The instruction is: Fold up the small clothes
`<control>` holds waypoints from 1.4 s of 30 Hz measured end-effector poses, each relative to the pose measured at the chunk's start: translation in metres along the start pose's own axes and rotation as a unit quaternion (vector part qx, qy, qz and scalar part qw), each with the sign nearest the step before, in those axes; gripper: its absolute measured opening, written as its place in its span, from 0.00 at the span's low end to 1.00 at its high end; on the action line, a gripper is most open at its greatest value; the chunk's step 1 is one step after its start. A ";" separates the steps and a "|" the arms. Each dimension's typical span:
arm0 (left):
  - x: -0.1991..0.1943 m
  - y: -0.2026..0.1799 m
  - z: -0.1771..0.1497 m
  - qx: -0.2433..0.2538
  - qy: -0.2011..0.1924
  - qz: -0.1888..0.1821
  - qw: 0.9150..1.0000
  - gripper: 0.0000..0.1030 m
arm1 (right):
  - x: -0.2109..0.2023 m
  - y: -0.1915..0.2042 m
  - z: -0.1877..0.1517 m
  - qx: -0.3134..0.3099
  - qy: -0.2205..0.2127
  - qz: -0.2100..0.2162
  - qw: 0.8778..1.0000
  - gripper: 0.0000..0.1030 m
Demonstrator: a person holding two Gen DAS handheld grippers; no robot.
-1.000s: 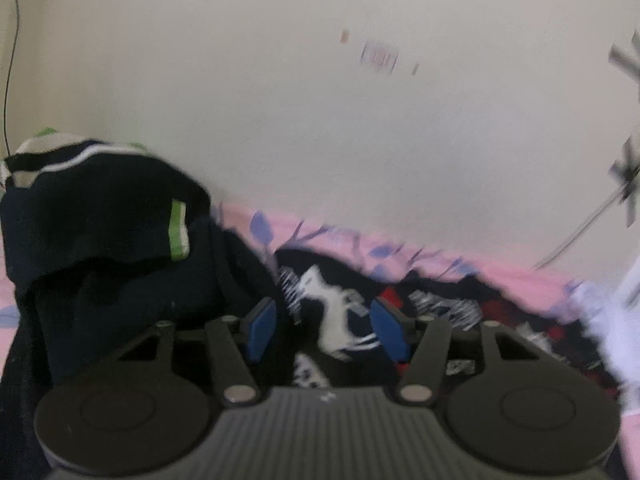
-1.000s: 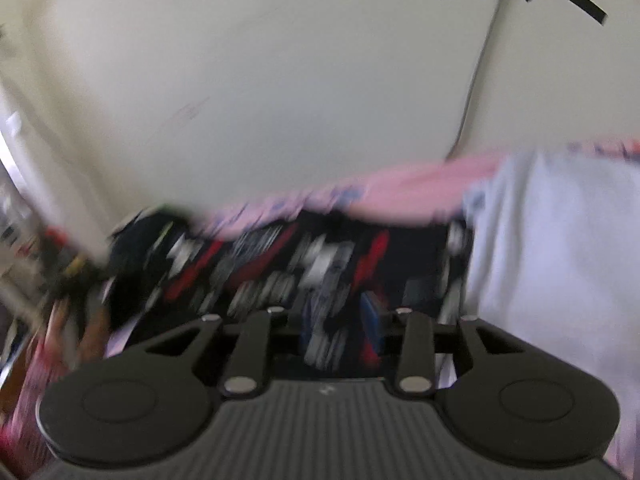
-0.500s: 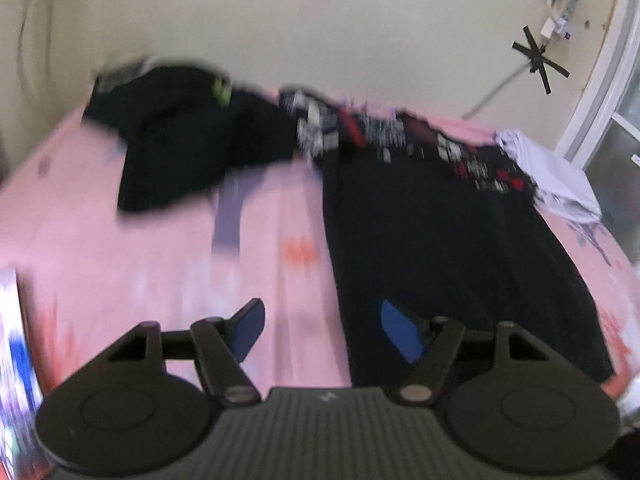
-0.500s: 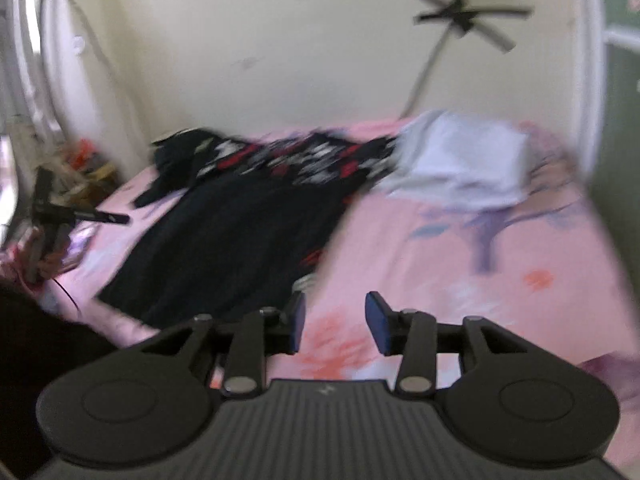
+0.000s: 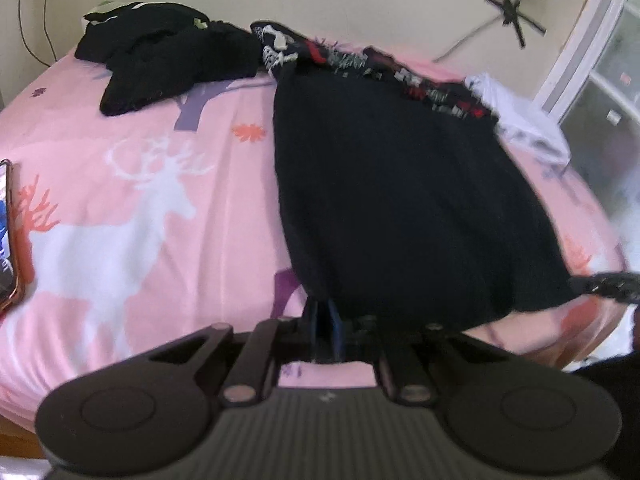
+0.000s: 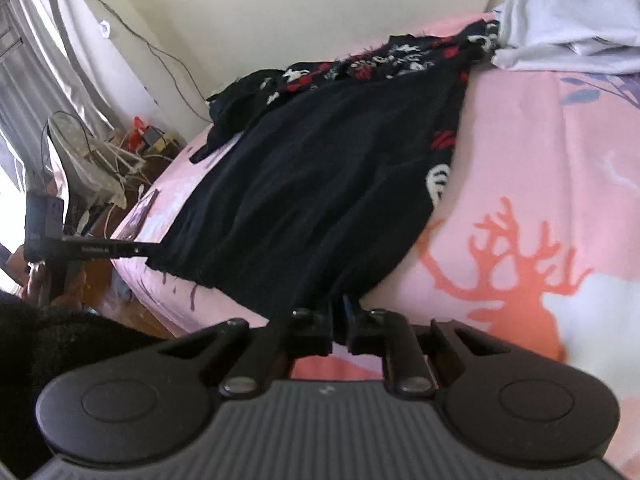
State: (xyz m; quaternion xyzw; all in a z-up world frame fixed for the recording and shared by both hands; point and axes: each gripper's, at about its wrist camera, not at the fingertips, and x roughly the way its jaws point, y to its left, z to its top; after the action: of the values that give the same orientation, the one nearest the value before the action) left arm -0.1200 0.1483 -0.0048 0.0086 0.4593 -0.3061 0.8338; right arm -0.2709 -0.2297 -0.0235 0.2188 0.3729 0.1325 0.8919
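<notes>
My left gripper (image 5: 325, 326) and right gripper (image 6: 341, 322) each pinch a near corner of the black garment (image 5: 400, 184). It lies flat on the pink bed (image 5: 140, 200), long axis running straight away to its patterned end (image 5: 360, 60) by the wall, so I judge the fold goes forward.

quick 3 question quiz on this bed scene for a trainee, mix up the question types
1. True or false: both grippers are shut on the near hem of the black garment.
2. What lies at the bed's far end beside the patterned fabric? A) white cloth B) a pillow C) a towel rack
3. Fill in: the pink sheet is printed with white and orange ____.

Key: 1 true: left gripper, right gripper. 2 A. 3 deer.
</notes>
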 end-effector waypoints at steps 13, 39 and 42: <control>0.001 0.034 0.175 -0.083 -0.146 -0.078 0.983 0.07 | -0.012 -0.057 0.167 0.057 -0.191 -0.046 0.979 0.07; 0.087 0.022 0.166 -0.028 0.045 0.015 0.999 0.16 | 0.047 -0.059 0.141 -0.029 -0.007 -0.128 0.991 0.24; 0.061 0.010 0.208 0.020 -0.023 0.045 0.999 0.38 | 0.020 -0.055 0.186 -0.057 -0.077 -0.128 0.987 0.33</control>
State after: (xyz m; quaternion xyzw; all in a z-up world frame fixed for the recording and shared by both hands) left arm 0.0677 0.0640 0.0656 0.0389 0.4325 -0.2779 0.8569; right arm -0.1186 -0.3232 0.0539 0.1277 0.3201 0.0213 0.9385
